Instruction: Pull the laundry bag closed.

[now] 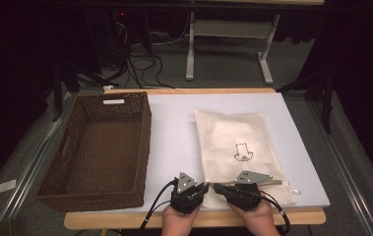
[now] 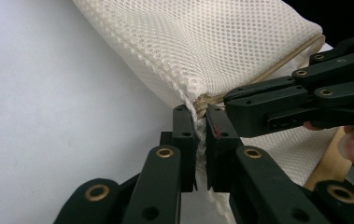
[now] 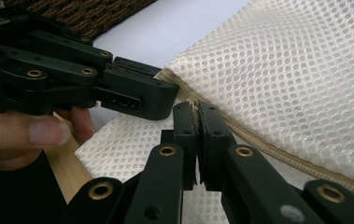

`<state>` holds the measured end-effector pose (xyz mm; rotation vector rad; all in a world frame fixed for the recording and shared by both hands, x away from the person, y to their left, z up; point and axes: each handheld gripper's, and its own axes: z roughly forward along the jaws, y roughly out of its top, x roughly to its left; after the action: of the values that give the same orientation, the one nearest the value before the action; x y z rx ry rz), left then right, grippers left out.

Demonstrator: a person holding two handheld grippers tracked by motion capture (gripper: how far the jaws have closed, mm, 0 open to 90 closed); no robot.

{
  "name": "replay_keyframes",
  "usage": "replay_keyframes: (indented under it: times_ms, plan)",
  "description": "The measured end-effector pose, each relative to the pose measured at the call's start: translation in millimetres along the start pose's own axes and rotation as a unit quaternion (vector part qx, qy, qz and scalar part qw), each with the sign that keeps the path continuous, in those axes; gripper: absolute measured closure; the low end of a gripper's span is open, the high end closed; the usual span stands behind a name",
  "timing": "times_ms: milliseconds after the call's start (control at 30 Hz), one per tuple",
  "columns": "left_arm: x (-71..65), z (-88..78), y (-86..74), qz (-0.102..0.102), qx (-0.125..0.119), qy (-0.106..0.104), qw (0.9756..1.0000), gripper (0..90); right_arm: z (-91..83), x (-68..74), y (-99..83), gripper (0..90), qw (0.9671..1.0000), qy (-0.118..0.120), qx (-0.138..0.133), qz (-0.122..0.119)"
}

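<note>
While flat on the table (image 1: 174, 142) — mesh bag (image 1: 233, 147), left gripper (image 2: 201, 122) and right gripper (image 3: 197, 119) both clamped on its zipper edge

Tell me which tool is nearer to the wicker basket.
Left. The left tool grips the mesh laundry bag at its near corner, beside the wicker basket; the right tool grips the same edge, farther away.

This looks like a lab or recording studio set up for handling trials, not a home. Black curtains (image 1: 366, 73) close in the dim space on both sides. Beyond the far edge of the table (image 1: 174, 142), loose cables (image 1: 144, 64) lie tangled on a grey carpet floor (image 1: 223, 69), and the white metal legs of another bench (image 1: 228, 34) stand there. Metal rails (image 1: 26, 172) run along the floor beside the table's left and right edges.
</note>
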<state>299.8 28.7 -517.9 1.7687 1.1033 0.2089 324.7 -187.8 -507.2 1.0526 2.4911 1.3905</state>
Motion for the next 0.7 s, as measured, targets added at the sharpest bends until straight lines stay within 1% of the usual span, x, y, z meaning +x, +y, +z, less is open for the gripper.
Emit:
replay_keyframes:
  times_ms: [33, 67, 100, 167, 233, 267, 300, 333, 400, 467, 500, 567, 667, 700]
  plan:
    - [0.0, 0.0, 0.0, 0.0, 0.0, 0.0, 1.0, 85.2, -0.1, -0.6, 0.2, 88.5, 1.0, -0.001, 0.0, 0.0]
    - [-0.4, -1.4, 0.6, -0.005, -0.002, -0.007, 1.0, 85.4, -0.3, -1.2, 0.3, 88.6, 1.0, -0.002, -0.003, 0.001]
    - [-0.8, -2.2, 0.5, -0.007, -0.005, -0.008, 0.9999, 85.5, -0.4, -1.2, 0.6, 88.6, 1.0, -0.003, -0.004, 0.005]
    - [-0.1, -6.0, 1.4, -0.018, -0.014, -0.009, 0.9997, 85.8, -0.8, -2.4, 0.5, 88.7, 0.9999, -0.013, -0.002, 0.006]
    - [0.9, -8.0, 2.0, -0.019, -0.015, -0.007, 0.9997, 85.8, -1.2, -4.6, -0.3, 88.7, 0.9998, -0.015, -0.002, 0.01]
    - [2.1, -9.6, 1.9, -0.024, -0.019, -0.007, 0.9995, 85.8, -1.7, -7.5, -1.0, 88.7, 0.9998, -0.011, -0.001, 0.019]
    - [3.1, -10.1, 1.8, -0.025, -0.02, -0.008, 0.9995, 85.6, -3.8, -9.9, -1.1, 88.6, 0.9996, -0.014, -0.004, 0.022]
    - [4.1, -9.3, 1.2, -0.026, -0.02, -0.008, 0.9994, 85.5, -4.9, -9.6, -0.8, 88.6, 0.9997, -0.016, -0.002, 0.019]
    - [3.4, -7.4, 0.0, -0.022, -0.012, -0.007, 0.9997, 85.2, -6.4, -9.4, -1.7, 88.5, 0.9997, -0.019, 0.003, 0.016]
    - [3.1, -6.9, -0.5, -0.021, -0.01, -0.005, 0.9997, 85.0, -7.0, -10.2, -2.5, 88.5, 0.9997, -0.018, 0.007, 0.014]
    - [3.5, -6.7, -0.7, -0.021, -0.008, -0.005, 0.9997, 85.0, -8.9, -12.5, -3.5, 88.5, 0.9997, -0.017, 0.011, 0.015]
    - [5.0, -7.3, -1.0, -0.019, -0.008, 0.001, 0.9998, 85.0, -12.3, -15.2, -3.1, 88.5, 0.9994, -0.026, 0.016, 0.013]
    - [6.1, -7.8, -0.8, -0.02, -0.006, 0.001, 0.9998, 85.0, -18.0, -20.4, -2.8, 88.4, 0.9992, -0.032, 0.019, 0.011]
    - [5.5, -7.5, -0.8, -0.016, -0.006, 0.003, 0.9998, 85.0, -19.9, -21.5, -3.1, 88.4, 0.9991, -0.034, 0.022, 0.01]
